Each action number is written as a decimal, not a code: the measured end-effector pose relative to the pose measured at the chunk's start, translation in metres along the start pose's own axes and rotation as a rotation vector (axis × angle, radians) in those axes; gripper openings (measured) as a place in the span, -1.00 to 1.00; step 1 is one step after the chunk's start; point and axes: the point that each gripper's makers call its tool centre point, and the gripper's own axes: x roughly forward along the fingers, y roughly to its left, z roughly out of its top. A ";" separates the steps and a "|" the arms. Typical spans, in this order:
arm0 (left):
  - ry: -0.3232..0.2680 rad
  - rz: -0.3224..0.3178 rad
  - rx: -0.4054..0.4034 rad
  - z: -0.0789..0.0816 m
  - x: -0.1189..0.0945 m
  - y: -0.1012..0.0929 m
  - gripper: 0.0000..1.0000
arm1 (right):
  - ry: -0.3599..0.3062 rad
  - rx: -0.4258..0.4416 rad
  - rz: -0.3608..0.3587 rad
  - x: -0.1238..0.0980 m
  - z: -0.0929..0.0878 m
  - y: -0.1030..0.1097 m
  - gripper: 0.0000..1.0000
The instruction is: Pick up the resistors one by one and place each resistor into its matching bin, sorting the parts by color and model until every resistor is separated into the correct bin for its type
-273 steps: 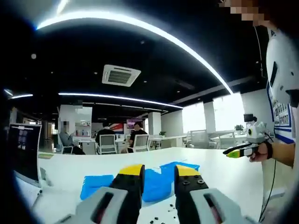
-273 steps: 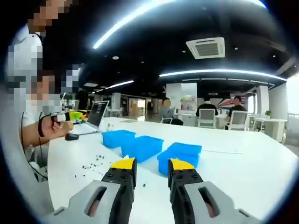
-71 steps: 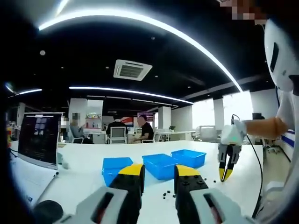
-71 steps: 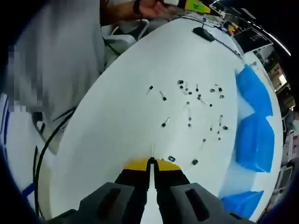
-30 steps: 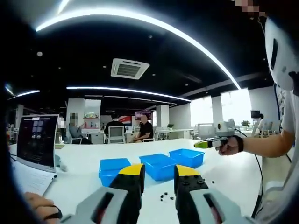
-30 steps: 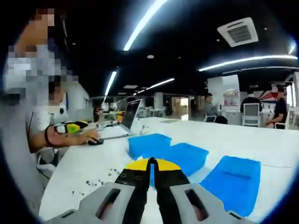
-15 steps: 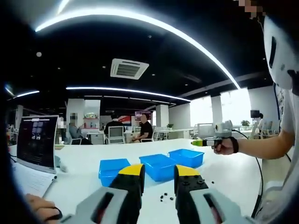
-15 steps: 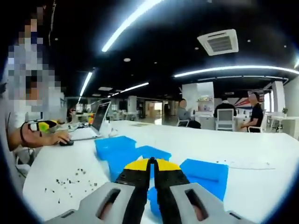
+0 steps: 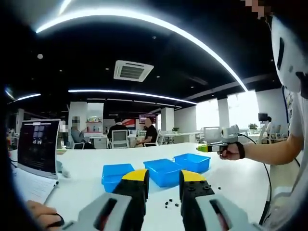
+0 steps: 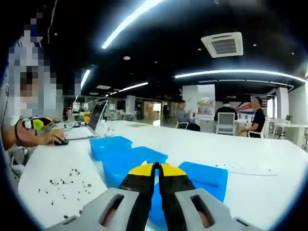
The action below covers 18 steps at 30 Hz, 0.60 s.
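"How far had the sorting got when you looked over?"

"Hardly started, I'd say. The big white desk (image 9: pixel 86 168) carried three blue bins (image 9: pixel 166 171) in a row, and from where I stood I couldn't see into any of them, so whether anything lay inside I can't tell you."

"And the resistors?"

"Most were loose on the desk. In the right gripper view a scatter of loose resistors (image 10: pixel 67 184) lay to the left of the bins, apart from them, near the edge by the person. In the left gripper view a few more dark specks sat just in front of the bins. So the bulk of the work was left, as I judged it."

"What were the grippers doing?"

"The right gripper (image 10: pixel 155 169) was held up over the bins, its yellow-tipped jaws pressed together, pointing at the nearest one. If a resistor was pinched between them it was too small to make out; I couldn't say. You could see that same gripper in the left gripper view, held level in the person's hand above the far bin."

"And the other?"

"The left gripper (image 9: pixel 164 176) hung back, low over the desk, jaws parted with nothing between them, looking on. It seemed idle. My guess was a drop into a bin was the step in hand, with many more picks needed after."
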 end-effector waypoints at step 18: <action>0.000 0.012 -0.004 -0.001 -0.006 0.003 -0.46 | 0.045 -0.004 -0.036 0.007 -0.009 -0.005 -0.56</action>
